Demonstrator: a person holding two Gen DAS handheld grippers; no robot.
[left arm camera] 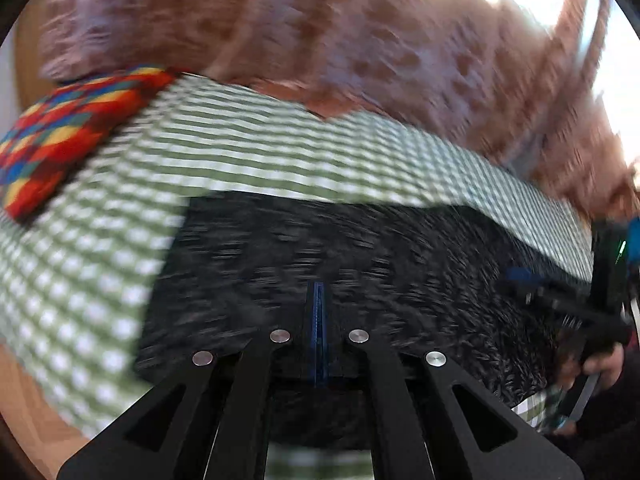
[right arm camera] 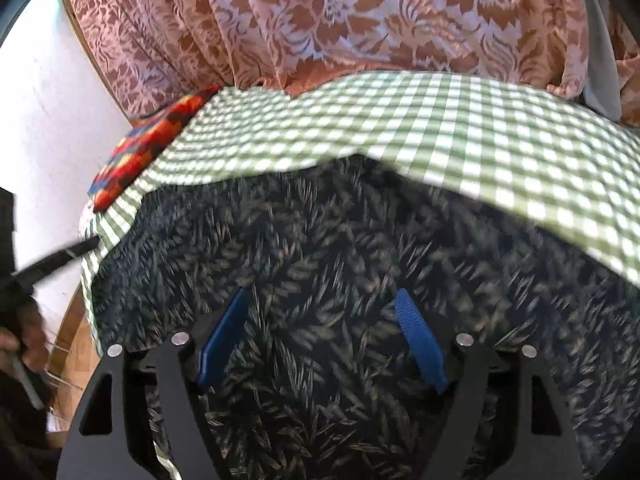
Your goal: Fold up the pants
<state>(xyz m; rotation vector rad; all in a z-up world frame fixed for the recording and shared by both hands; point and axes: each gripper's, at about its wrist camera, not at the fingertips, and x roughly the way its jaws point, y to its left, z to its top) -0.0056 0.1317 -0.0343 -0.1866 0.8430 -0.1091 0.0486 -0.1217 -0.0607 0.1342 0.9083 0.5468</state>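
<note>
The pants (right arm camera: 328, 240) are dark fabric with a leaf print, spread on a green-and-white checked cloth (right arm camera: 440, 128). In the left wrist view the pants (left arm camera: 360, 256) fill the middle, blurred. My left gripper (left arm camera: 318, 300) has its blue pads pressed together over the pants; whether fabric is pinched between them is hidden. My right gripper (right arm camera: 320, 300) is open, its blue fingers (right arm camera: 420, 340) spread just above the pants. The right gripper also shows in the left wrist view (left arm camera: 568, 304) at the far right edge.
A multicoloured patchwork cushion (left arm camera: 68, 128) lies at the far left of the checked cloth, and it also shows in the right wrist view (right arm camera: 152, 144). A pink floral curtain (right arm camera: 340, 12) hangs behind. A white wall (right arm camera: 48, 140) and wooden floor (right arm camera: 76, 336) are at left.
</note>
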